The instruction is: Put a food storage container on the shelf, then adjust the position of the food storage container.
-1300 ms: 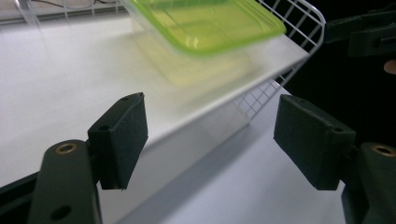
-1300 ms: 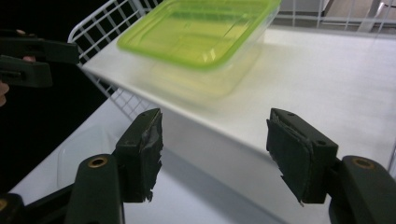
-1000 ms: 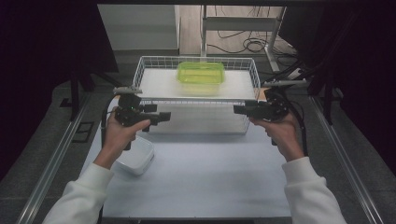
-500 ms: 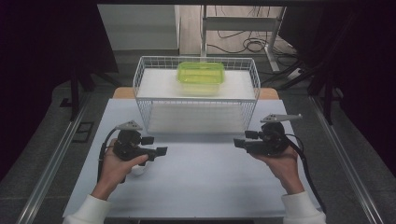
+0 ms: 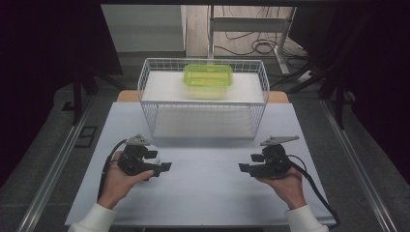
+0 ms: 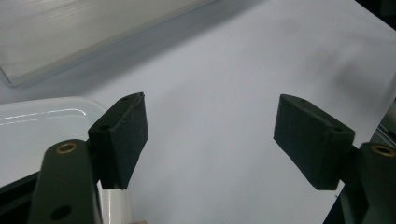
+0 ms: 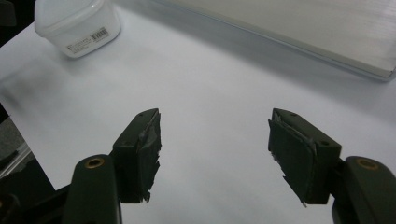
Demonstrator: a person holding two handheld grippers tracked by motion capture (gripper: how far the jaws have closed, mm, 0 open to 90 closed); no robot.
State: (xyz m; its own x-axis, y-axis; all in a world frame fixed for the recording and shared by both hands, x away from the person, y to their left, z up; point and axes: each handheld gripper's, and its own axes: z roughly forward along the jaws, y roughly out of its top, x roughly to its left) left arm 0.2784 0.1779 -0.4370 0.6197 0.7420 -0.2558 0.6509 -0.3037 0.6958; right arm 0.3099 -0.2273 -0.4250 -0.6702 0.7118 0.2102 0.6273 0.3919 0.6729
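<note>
The white tub (image 7: 77, 25) sits on the tabletop (image 5: 208, 193) at our left, near the front left corner of the wire basket (image 5: 145, 104); from above it is mostly hidden behind the left gripper (image 5: 164, 167), which hovers just in front of it. In the left gripper view the tub's lid (image 6: 42, 126) shows just beside the left-hand jaw, outside the gap, and we cannot tell whether the two touch. That gripper's jaws stand wide apart with only bare tabletop between them. The right gripper (image 5: 243, 168) is well apart from the tub, across the tabletop at our right, pointing inward toward the left one. Its jaws have just been opening a little further and stand wide, again with nothing between them; its view looks across the tabletop to the tub, whose barcode label faces it. Inside the basket, toward the back, rests a green box (image 5: 208, 79), well apart from both grippers.
</note>
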